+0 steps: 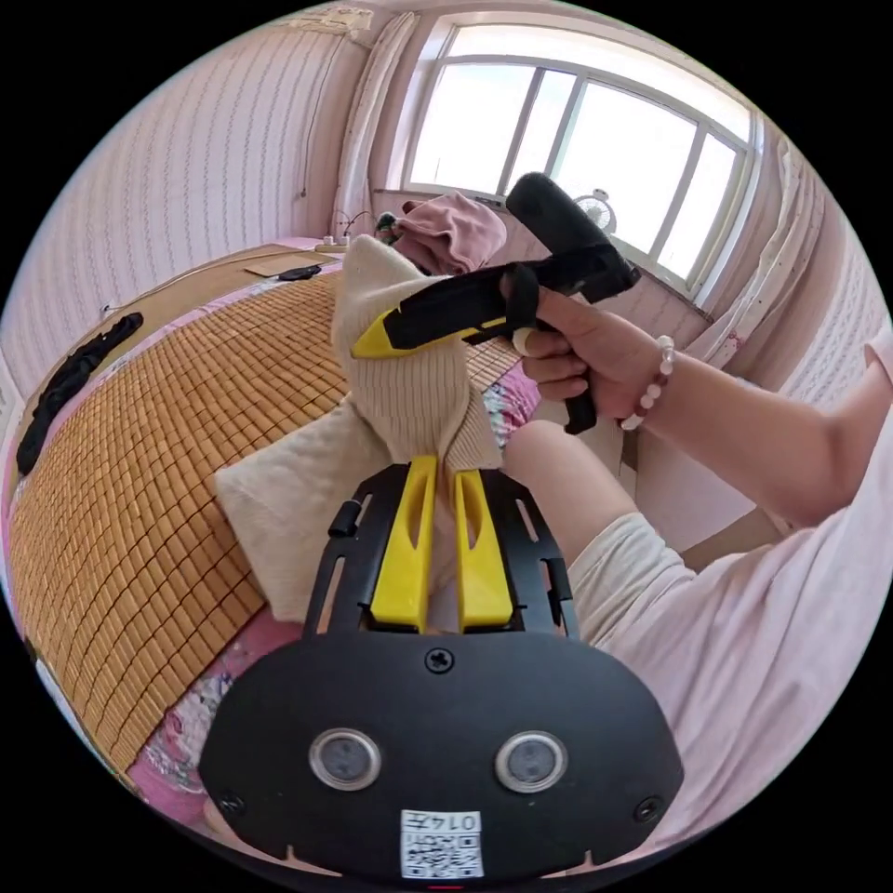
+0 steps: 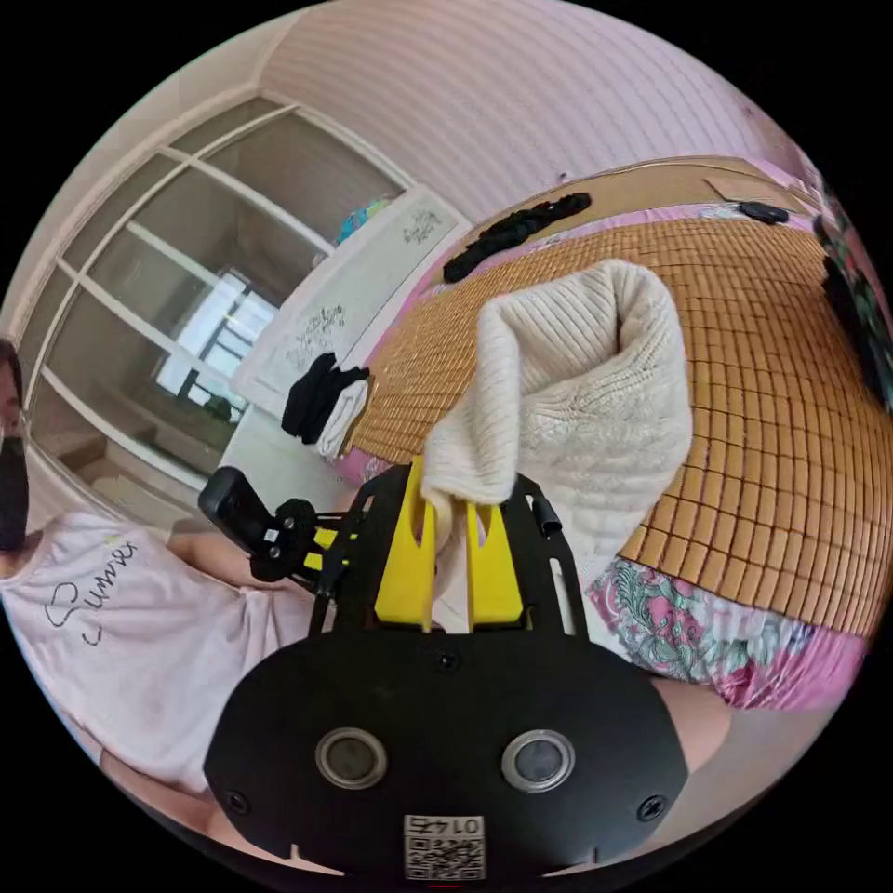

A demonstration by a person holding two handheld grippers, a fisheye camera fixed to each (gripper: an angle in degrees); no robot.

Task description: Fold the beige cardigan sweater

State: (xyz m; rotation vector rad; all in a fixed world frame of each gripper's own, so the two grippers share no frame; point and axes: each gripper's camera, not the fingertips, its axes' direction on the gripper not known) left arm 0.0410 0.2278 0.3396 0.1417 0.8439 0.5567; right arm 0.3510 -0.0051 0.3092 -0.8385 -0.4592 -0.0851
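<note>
While both tongs pinch the beige cardigan [image 1: 409, 391] and lift part of it above the bed, the fold looks to be only partly made. In the left gripper view, the left tongs [image 1: 445, 470] sit with their yellow jaws close together on a ribbed edge of the knit. Above them the right tongs [image 1: 372, 342], held in the person's hand [image 1: 581, 358], grip the raised part of the same garment. The right gripper view shows the right tongs' jaws pressed on a hanging fold of the cardigan, which arches up and over towards the bamboo mat [image 2: 772, 391] that covers the bed.

Part of the cardigan lies on the mat near the bed's edge, in a flat, roughly squared bundle; this suggests that at least one fold is already in. The lifted portion has yet to be laid down and smoothed, so I judge the task to be about midway. How many folds remain cannot be told, since most of the garment is bunched.
</note>
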